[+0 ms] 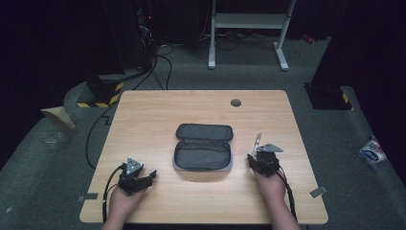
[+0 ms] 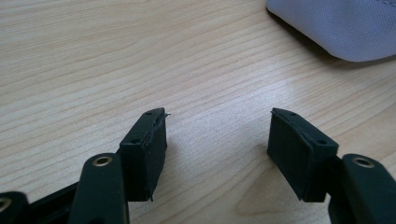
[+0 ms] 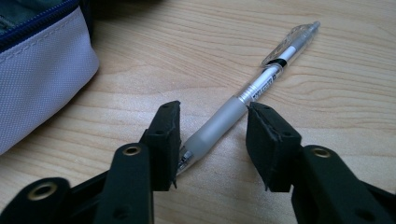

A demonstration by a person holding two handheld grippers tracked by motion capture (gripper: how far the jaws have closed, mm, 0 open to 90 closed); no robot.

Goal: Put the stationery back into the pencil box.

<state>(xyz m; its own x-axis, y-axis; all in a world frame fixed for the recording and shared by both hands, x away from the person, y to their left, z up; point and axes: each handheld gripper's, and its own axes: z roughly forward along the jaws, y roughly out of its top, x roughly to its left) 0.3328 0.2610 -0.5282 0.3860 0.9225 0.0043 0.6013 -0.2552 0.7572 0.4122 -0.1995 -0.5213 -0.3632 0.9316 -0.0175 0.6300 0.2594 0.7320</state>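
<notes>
The pen lies on the wooden bench, just right of the open grey pouch. The right gripper sits low over it with its jaws part open. The pen's soft grip lies between them. One jaw touches the pen and the other stands a little off. The left gripper rests near the bench's left corner, wide open and holding nothing.

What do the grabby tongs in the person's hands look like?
Both tongs, left and right, are black, each with a grey three-cornered plate on top and a black cable trailing back. Up close, the jaws are flat black blocks on arms with brass-ringed holes. No sleeves show.
</notes>
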